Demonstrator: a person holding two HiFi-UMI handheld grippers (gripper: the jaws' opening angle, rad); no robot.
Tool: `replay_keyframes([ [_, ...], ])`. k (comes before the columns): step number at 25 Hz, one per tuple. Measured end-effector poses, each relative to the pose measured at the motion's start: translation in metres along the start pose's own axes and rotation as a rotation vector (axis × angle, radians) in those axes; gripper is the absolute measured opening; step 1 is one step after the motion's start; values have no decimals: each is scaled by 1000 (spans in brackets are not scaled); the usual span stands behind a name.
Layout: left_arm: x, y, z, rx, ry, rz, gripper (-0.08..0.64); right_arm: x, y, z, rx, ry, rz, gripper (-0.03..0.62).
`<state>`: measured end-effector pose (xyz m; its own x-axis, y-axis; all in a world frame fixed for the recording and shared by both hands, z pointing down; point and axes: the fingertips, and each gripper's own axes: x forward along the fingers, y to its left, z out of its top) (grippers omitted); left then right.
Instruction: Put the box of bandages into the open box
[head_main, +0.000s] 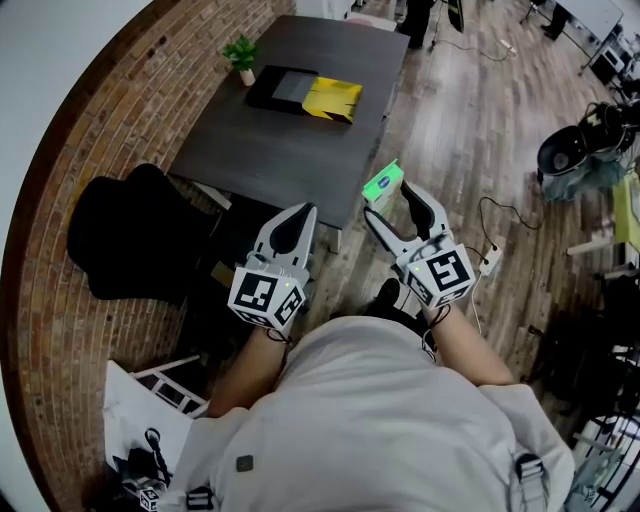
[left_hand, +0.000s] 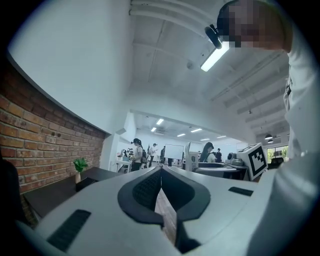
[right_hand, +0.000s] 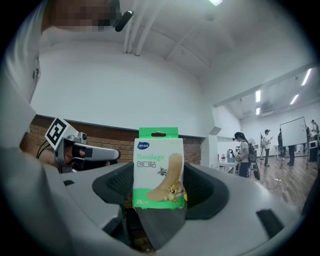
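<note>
Right gripper (head_main: 395, 208): jaws spread wide and clamped on the green-and-white cardboard box of bandages (right_hand: 158, 167), held upright and level.
Left gripper (head_main: 300, 215): jaws together, nothing between them.
Table (head_main: 270, 150): dark grey, rectangular; both grippers are short of its near edge, above the wooden floor.
Open box (head_main: 262, 92): black, shallow, with a yellow lining; it lies toward the table's far edge, beside a small green potted plant (head_main: 241, 55).
Bandage box location: off the table's near right corner, well apart from the open box.
Step in hand: carrying; judged roughly half done.
Next move: reach over the table, lower into the black box, spread the jaws.
</note>
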<state>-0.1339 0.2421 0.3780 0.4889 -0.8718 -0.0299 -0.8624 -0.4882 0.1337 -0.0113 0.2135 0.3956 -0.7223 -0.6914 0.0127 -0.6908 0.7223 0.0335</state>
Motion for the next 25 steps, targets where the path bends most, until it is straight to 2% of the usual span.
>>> replay_keyframes([
  [3, 21, -6, -6, -3, 15, -13, 18, -1, -17, -1, 12, -10, -2, 308],
  [9, 79, -30, -17, 114, 44, -48, 18, -5, -71, -3, -18, -12, -27, 308],
  [12, 116, -36, -20, 105, 50, -60, 18, -5, -100, 0, -35, -16, -27, 308],
  [20, 211, -60, -17, 81, 32, -43, 18, -11, -190, 1, -10, -28, -4, 308],
  [25, 258, -73, -18, 76, 28, -36, 18, -15, -229, -2, -4, -26, 14, 308],
])
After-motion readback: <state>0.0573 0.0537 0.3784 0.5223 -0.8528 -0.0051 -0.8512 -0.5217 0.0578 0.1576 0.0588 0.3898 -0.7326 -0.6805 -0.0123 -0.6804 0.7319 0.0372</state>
